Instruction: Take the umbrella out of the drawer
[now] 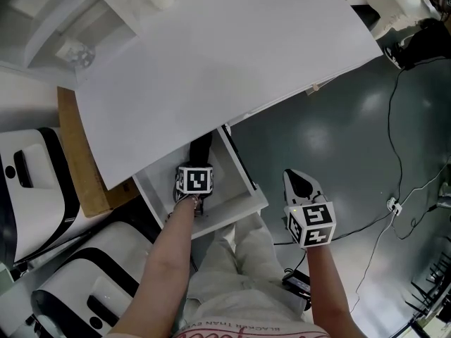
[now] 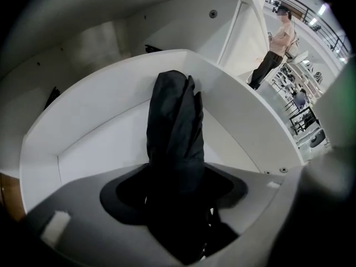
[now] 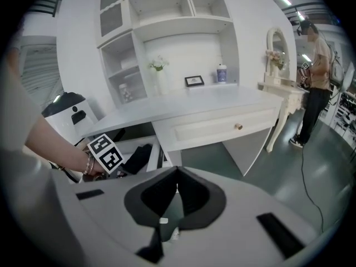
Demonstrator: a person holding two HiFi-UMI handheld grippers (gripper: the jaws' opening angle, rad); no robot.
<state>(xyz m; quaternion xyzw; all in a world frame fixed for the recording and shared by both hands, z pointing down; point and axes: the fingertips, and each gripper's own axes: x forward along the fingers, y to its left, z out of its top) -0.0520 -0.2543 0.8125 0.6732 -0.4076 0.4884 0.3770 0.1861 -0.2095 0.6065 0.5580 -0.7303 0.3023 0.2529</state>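
The drawer (image 1: 236, 212) is seen pulled out from beneath the white desk (image 1: 211, 55), at its left end in the head view. The umbrella (image 2: 173, 121), black and folded, is found inside the drawer, lying along its white bottom. The left gripper (image 1: 196, 174) is pointed steeply down into the drawer, and its jaws are held wide apart with the near end of the umbrella set between them. Because the jaws and the fabric are equally dark, contact cannot be made out clearly, but the pads appear not to be pressed on it.

The right gripper (image 3: 177, 172) is held apart from the drawer, to its right, over the grey floor (image 1: 338, 139). Its jaws are brought together at the tips and nothing is carried in them. A second, closed drawer (image 3: 222, 129) with a small knob is shown in the desk front in the right gripper view, with white shelves (image 3: 167, 15) above the desk. A person (image 3: 317, 82) is seen standing in the background at the far right.
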